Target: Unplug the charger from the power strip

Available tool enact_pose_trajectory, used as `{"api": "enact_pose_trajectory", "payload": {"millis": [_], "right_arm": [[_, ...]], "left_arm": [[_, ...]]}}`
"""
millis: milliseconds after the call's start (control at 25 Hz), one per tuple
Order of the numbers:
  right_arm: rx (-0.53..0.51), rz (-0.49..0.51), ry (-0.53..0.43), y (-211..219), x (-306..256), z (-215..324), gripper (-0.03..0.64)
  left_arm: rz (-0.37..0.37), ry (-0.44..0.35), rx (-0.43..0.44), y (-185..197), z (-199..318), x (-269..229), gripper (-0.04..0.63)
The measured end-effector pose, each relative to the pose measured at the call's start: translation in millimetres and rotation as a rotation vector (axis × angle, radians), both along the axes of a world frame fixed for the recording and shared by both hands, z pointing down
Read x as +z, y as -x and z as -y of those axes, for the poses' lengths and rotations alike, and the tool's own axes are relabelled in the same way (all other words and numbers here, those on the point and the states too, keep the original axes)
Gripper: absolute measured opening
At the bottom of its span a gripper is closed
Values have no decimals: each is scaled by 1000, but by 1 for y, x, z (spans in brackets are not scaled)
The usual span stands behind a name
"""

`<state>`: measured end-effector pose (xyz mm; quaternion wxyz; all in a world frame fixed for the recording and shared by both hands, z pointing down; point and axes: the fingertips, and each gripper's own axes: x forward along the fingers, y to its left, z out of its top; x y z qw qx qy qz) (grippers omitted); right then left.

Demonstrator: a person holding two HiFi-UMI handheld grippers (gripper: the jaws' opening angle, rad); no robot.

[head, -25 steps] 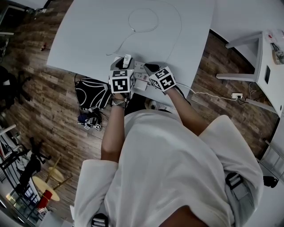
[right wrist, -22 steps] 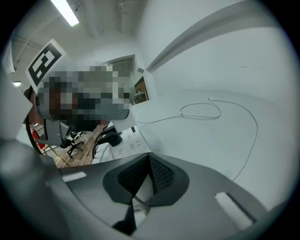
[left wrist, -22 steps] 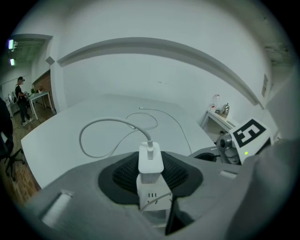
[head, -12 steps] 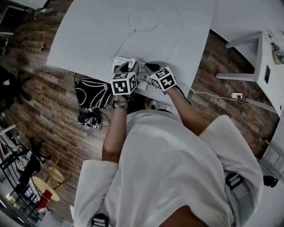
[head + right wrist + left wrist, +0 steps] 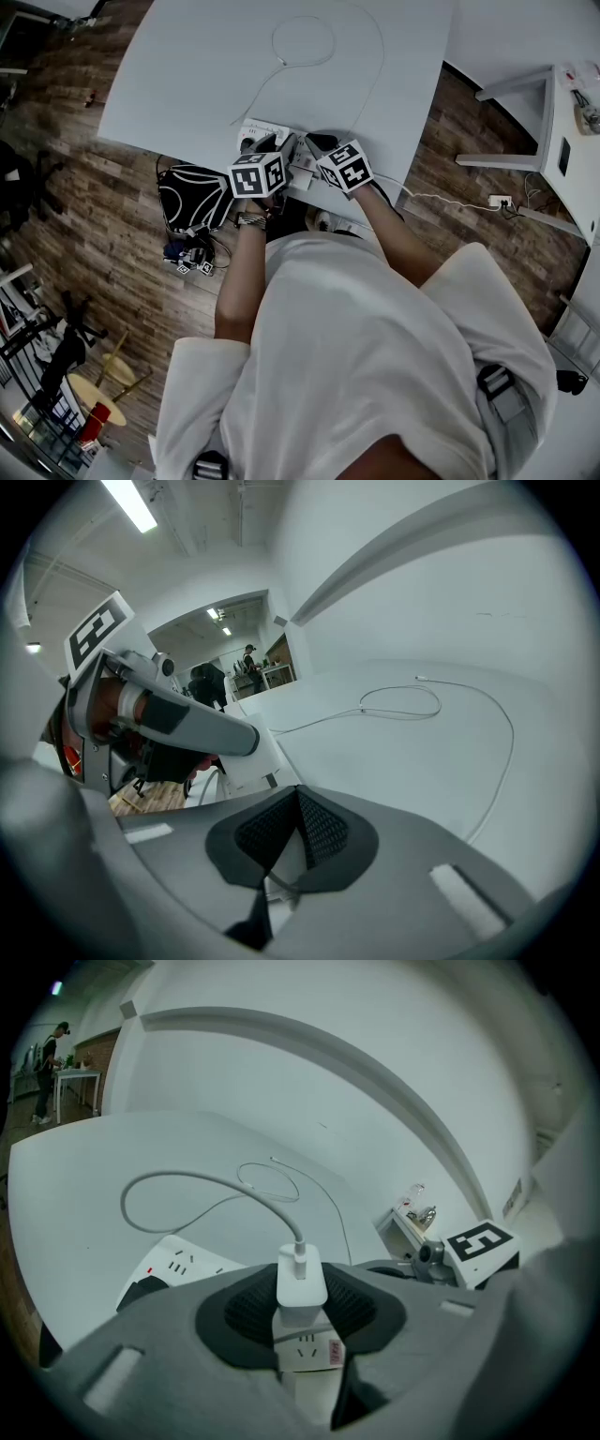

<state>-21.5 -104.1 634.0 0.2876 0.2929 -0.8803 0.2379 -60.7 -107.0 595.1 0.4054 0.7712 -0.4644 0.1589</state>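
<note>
Two tongs work the near edge: left gripper (image 5: 302, 1309) clamped on the charger (image 5: 301, 1279), which looks seated in the power strip (image 5: 178, 1265). Right gripper (image 5: 298, 803), at three o'clock, is pinched together, seemingly bracing the strip. Next, I reckon, a straight pull. The cable (image 5: 187, 1180) trails toward twelve.

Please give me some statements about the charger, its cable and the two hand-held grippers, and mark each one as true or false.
1. The left hand-held gripper grips the white charger. True.
2. The right hand-held gripper stands wide open. False: its jaws are closed together.
3. A white cable leaves the charger and loops across the table. True.
4. The table is black. False: it is white.
</note>
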Motion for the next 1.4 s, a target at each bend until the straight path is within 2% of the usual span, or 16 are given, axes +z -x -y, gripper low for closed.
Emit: {"api": "enact_pose_trajectory", "payload": {"millis": [280,480,800,1120,1240,1400], "right_arm": [[1,-6,-5,-1,0,-1,2],[2,-6,-5,-1,0,0,2],[4,-6,-7,0,0,1,2],[19,-6,3,0,1,0,2],[37,-11,13,-4,-1,1,2],[91,39,-49,-10,-25,6,2]], "left_arm": [[16,16,-9,5,2,4,143],[74,36,0,10,1,7,158],[84,48,-12,20,-3,7,184],[108,23,-20,23,-13,6,242],[146,10,-5,25,-17,6,244],[188,-14,12,31,-23,4,242]]}}
